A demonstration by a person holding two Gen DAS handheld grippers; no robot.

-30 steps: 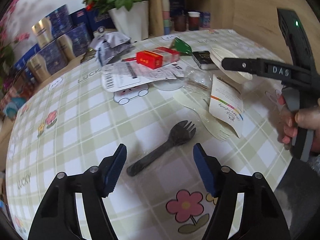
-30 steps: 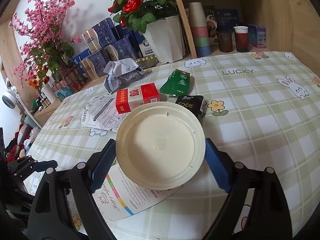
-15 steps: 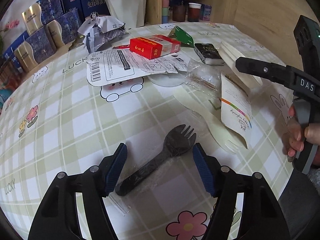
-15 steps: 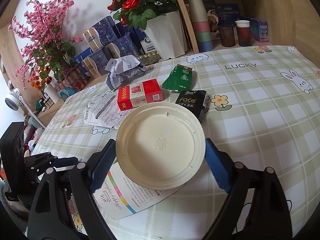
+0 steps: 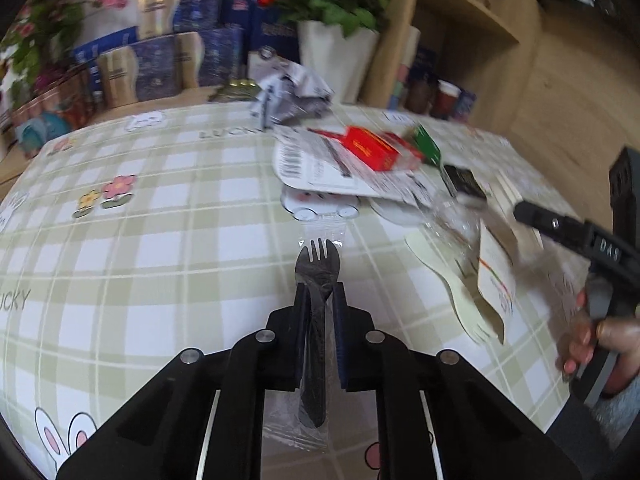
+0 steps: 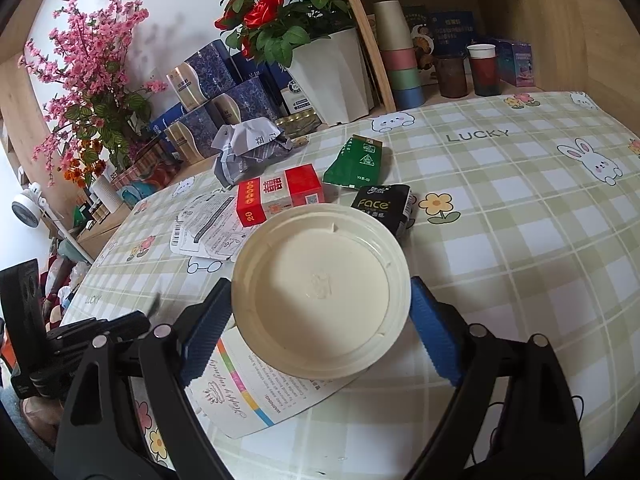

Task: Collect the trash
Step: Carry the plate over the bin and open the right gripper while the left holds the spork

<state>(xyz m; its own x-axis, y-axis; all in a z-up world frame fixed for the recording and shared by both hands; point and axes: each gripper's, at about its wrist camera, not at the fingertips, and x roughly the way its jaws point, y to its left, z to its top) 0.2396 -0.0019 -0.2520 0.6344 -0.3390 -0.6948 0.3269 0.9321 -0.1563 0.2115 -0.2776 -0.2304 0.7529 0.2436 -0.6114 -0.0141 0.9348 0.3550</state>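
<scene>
My left gripper point(image 5: 319, 300) is closing on the wrapped spork point(image 5: 317, 280) at its neck: light, stiff, slippery film, so I pinch firmly.

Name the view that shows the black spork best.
The left wrist view: the wrapped black spork lies dead centre, its handle between the closing jaws of the left gripper, tines pointing away. The right wrist view shows none of it, only that gripper's body at its left edge.

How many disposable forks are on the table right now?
2. The black fork, in clear wrap, sits between the closing left gripper's jaws. The cream fork lies to its right, partly under a leaflet. More could hide beneath the papers.
</scene>
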